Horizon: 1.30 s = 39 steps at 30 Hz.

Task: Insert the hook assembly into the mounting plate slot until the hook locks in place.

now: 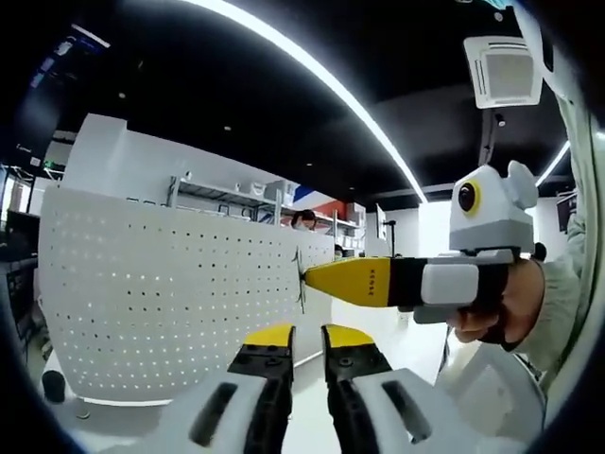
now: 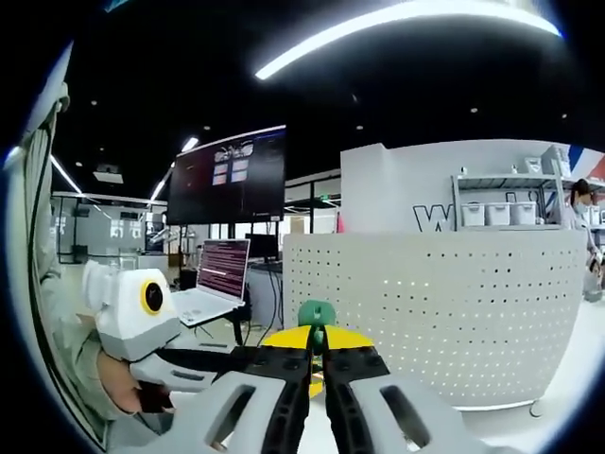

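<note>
In front of both grippers stands a white perforated mounting plate (image 1: 161, 293), upright like a curved panel dotted with rows of small holes. In the left gripper view the left gripper (image 1: 307, 342) rises from the bottom with its yellow-tipped jaws a little apart and nothing between them, pointing toward the plate's lower right part. From the right of that view comes the right gripper (image 1: 317, 279), held in a person's hand (image 1: 496, 317); its yellow jaws are pressed together to a point at the plate's right edge, where a thin dark piece, probably the hook assembly (image 1: 302, 274), sits against the plate, too small to make out. In the right gripper view the right gripper's jaws are closed on a green hook assembly (image 2: 316, 317), which stands upright between the yellow tips, just before the plate's left edge. The left gripper shows at lower left there. Behind are a laptop (image 2: 219, 274) and a large dark monitor (image 2: 227, 175).
</note>
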Motion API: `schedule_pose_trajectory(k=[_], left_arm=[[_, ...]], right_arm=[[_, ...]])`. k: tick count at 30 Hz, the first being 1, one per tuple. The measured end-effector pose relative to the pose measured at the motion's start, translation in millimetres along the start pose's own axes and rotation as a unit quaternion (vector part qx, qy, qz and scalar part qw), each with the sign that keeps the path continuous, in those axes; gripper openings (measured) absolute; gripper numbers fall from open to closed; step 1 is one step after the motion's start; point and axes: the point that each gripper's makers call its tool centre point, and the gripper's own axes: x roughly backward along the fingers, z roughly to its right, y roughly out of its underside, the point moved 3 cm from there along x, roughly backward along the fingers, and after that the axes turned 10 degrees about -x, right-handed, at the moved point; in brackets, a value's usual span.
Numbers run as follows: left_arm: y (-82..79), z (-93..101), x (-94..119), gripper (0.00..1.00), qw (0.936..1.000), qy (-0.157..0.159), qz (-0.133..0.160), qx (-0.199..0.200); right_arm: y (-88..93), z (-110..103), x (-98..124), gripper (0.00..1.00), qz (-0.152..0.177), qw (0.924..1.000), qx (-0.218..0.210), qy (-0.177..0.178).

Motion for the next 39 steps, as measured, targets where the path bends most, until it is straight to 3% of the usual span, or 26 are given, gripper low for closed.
schedule_pose_trajectory(k=[10, 18, 29, 39], left_arm=[[5.5, -4.2, 9.5, 0.34, 0.9994, -0.025, -0.022, -0.002], [21.2, -13.6, 19.9, 0.49, 0.9964, -0.055, -0.064, 0.006], [38.4, -14.4, 30.6, 0.51, 0.9936, -0.065, -0.091, 0.010], [47.9, -13.4, 34.7, 0.52, 0.9920, -0.061, -0.110, 0.013]], right_arm=[[-1.9, 6.6, -1.7, 0.01, 0.008, 0.9999, 0.007, 0.011], [-8.2, 20.4, -4.6, 0.01, 0.030, 0.9990, 0.014, 0.029], [-23.4, 50.2, -15.9, 0.01, 0.071, 0.9944, 0.017, 0.077], [-23.9, 69.8, -34.8, 0.01, 0.089, 0.9899, 0.018, 0.108]])
